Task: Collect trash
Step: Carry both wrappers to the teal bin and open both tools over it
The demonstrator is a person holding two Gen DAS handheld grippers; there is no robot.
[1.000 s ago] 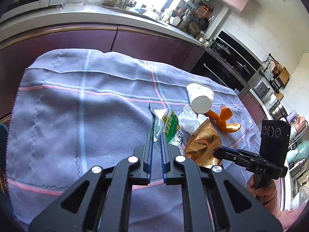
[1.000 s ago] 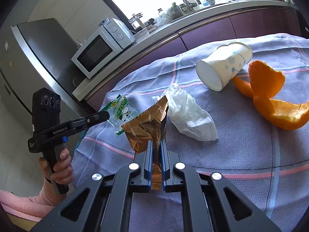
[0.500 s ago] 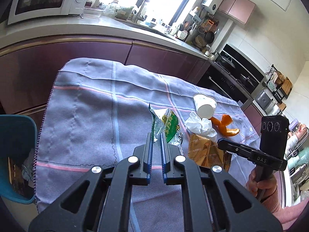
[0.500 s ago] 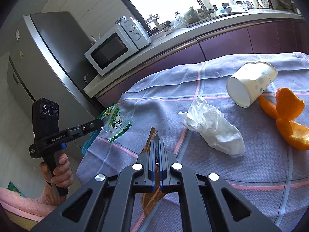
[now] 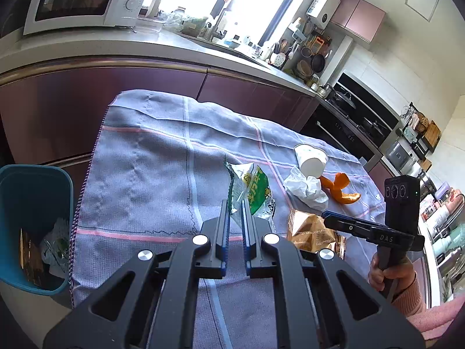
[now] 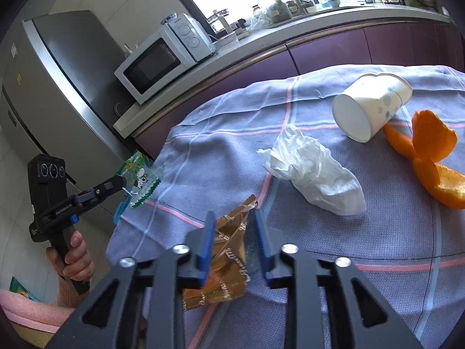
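Crinkled green wrapper point(image 5: 255, 192) sits clamped in the left gripper point(image 5: 234, 215), due next over the teal bin point(image 5: 35, 192) (beside the cloth), while the right gripper point(image 6: 234, 232), jaws just parted, releases the gold wrapper point(image 6: 229, 250) onto the cloth point(image 5: 145, 168).

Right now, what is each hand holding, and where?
Left tongs pinch the green wrapper by its lower edge. Right tongs, just opened, hold nothing; gold wrapper lies between.
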